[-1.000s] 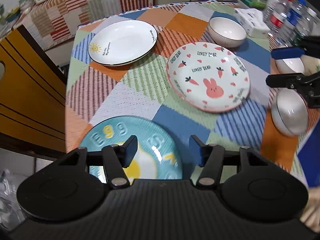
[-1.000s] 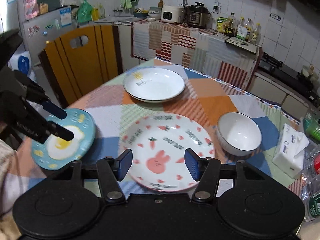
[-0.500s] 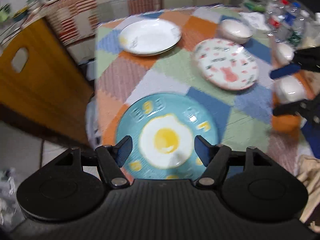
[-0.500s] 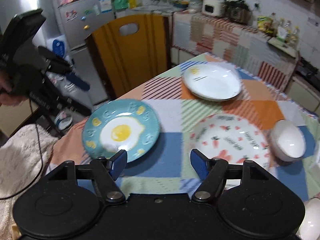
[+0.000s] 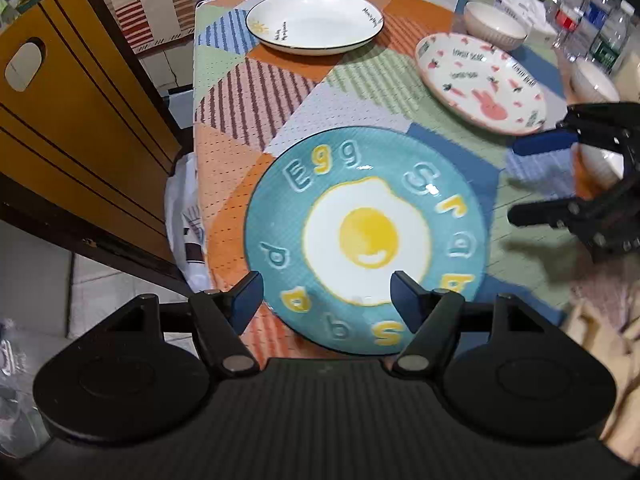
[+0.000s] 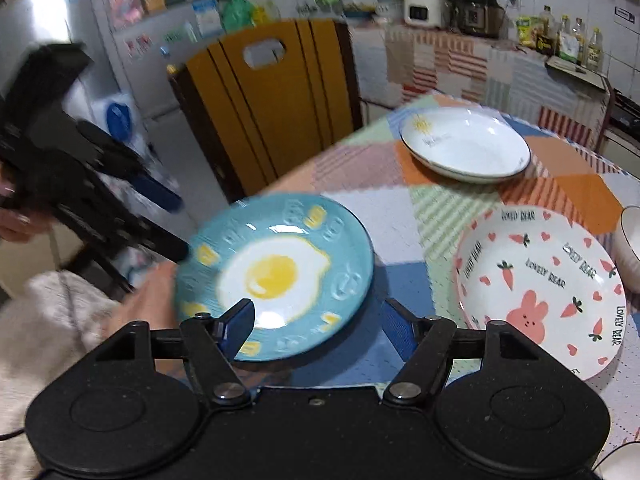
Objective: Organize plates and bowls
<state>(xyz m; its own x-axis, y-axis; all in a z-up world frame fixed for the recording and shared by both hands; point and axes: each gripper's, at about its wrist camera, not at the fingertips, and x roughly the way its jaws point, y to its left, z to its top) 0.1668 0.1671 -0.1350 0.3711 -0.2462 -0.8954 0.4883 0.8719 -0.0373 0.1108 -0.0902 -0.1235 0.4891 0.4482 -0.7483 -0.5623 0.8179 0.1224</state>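
We are closing in on the blue fried-egg plate, which lies flat near the tabletop corner closest to the yellow chair, on the patchwork cloth. Our left gripper hangs over the plate's near rim, and its fingers have just been opening; they now stand spread, with only the plate's near edge showing in the gap and nothing pinched. Our right gripper comes at the same plate from the other side; its fingers have likewise just been widening and stand apart, empty, one over the plate's near edge and the other over the blue patch beside it. The likely step is picking this plate up to stack it — perhaps onto the pink bunny plate or the white sun plate, both well apart from it, with white bowls beyond. To do it well, we should choose one gripper for the grasp, since both aim at one rim and could collide. A flat plate gives no purchase from above, so one finger must slide under the lip — the edge nearest the tabletop's border looks easiest. We should close firmly, as glazed ceramic may slip, and lift level before carrying it across.
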